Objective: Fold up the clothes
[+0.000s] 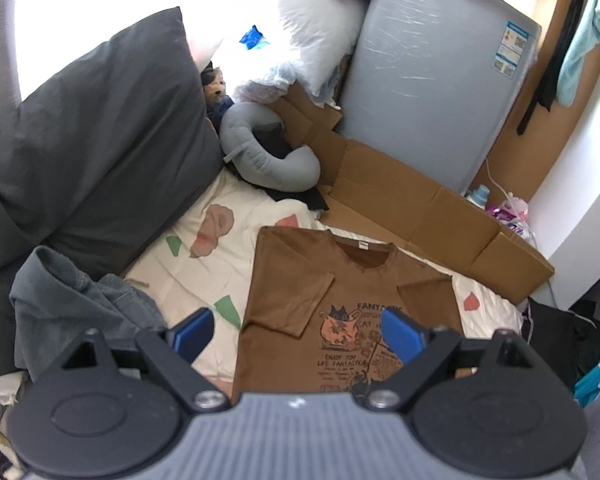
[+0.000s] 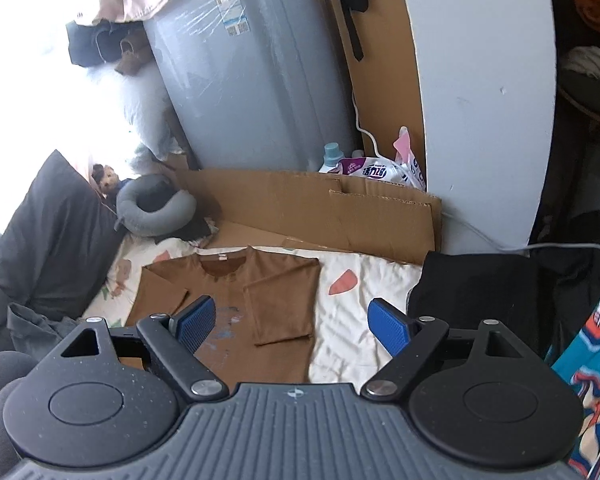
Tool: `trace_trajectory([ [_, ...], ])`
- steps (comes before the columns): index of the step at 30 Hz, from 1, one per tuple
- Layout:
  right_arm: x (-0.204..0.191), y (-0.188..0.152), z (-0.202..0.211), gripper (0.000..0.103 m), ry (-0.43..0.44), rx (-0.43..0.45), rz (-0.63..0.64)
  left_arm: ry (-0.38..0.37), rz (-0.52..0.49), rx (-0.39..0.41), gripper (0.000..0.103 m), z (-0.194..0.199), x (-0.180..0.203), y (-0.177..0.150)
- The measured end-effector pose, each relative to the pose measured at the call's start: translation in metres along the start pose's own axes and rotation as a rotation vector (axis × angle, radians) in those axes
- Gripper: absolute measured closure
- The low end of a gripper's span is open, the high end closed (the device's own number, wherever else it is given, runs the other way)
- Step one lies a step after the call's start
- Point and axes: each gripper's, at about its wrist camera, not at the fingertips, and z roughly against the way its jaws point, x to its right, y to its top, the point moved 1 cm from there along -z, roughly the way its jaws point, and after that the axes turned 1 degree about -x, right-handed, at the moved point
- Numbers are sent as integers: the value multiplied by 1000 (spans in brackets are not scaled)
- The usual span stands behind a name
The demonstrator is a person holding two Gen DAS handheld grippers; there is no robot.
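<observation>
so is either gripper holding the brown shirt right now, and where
Nothing is held: left gripper and right gripper hover open above the brown shirt.

blown-out window glare, fisheye edges

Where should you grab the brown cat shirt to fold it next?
Probably the bottom hem of the brown T-shirt, coming from the near side. It lies flat on the bedsheet with both sleeves folded in and its collar at the far end, so lifting the hem toward the collar would halve it. Both jaws are open and empty.
</observation>
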Motion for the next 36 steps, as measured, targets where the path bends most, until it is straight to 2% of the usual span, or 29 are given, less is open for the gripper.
trace_trajectory([
  [5, 2, -22, 12, 15, 3, 21, -33, 1, 39, 21, 11, 6, -8, -19],
  [8, 3, -38, 11, 15, 7, 23, -43, 17, 27, 4, 11, 4, -13, -33],
  [16, 10, -90, -11, 15, 10, -44, -99, 40, 110, -34, 11, -11, -34, -64],
  [20, 16, -118, -23, 15, -4, -88, -139, 59, 112, -54, 11, -21, -39, -76],
  [24, 16, -142, -29, 15, -22, -98, -126, 76, 128, -78, 11, -31, -46, -89],
  [36, 27, -195, -55, 15, -23, -201, -162, 126, 158, -171, 11, -74, -61, -133],
])
